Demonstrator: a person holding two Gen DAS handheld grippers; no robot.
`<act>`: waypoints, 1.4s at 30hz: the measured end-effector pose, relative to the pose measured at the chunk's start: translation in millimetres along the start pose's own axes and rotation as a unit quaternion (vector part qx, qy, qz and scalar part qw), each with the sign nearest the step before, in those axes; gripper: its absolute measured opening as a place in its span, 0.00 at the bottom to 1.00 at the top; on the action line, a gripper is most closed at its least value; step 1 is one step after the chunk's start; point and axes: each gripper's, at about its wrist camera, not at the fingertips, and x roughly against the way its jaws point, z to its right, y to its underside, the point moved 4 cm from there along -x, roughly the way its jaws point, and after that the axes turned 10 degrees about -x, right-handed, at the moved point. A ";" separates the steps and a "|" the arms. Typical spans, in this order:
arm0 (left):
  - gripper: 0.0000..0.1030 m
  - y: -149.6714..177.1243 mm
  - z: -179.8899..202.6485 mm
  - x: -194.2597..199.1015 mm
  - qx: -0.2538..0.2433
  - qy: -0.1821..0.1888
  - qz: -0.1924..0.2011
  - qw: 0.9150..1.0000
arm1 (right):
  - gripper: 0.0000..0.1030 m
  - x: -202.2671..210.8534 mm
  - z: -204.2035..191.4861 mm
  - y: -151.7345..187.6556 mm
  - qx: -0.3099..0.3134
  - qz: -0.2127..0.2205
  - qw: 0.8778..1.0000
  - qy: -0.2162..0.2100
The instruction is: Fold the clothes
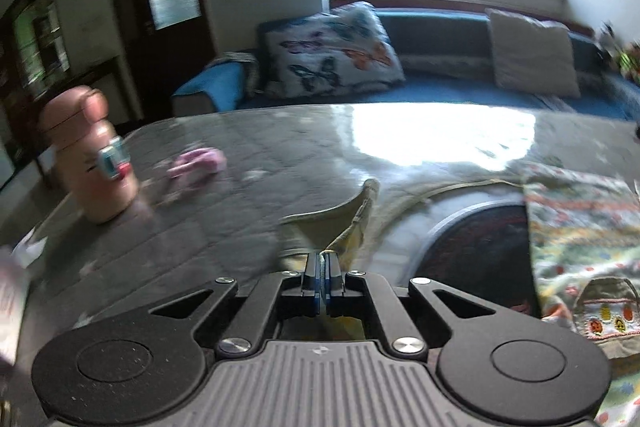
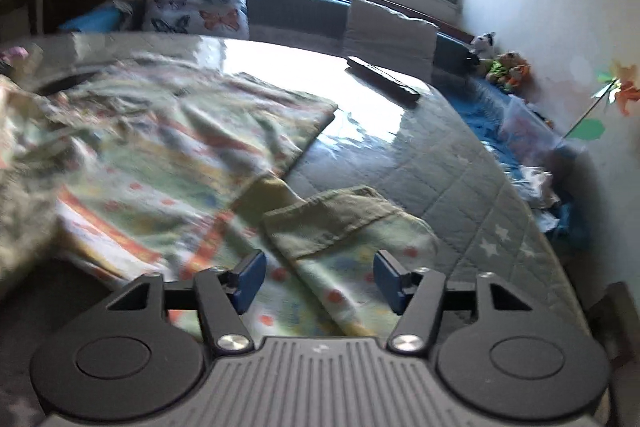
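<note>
Two hand-held grippers, left (image 1: 323, 259) pinching garment (image 1: 356, 223)

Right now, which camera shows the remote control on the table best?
The right wrist view: the remote control lies in full sight near the table's far edge, dark against the window glare. In the left wrist view I cannot make out the remote.

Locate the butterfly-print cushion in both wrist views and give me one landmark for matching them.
Left wrist view: the butterfly-print cushion stands just above centre, leaning on the blue sofa behind the table.
Right wrist view: the same cushion sits upper left, at the sofa's left end.
Shared landmark: the plain pale cushion, to the right of it on the sofa in both views, below the bright window.
</note>
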 end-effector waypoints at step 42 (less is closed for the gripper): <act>0.32 100.3 -66.9 148.0 0.064 -0.002 -0.029 0.998 | 0.30 30.4 94.4 -13.3 -0.164 0.042 0.985 0.018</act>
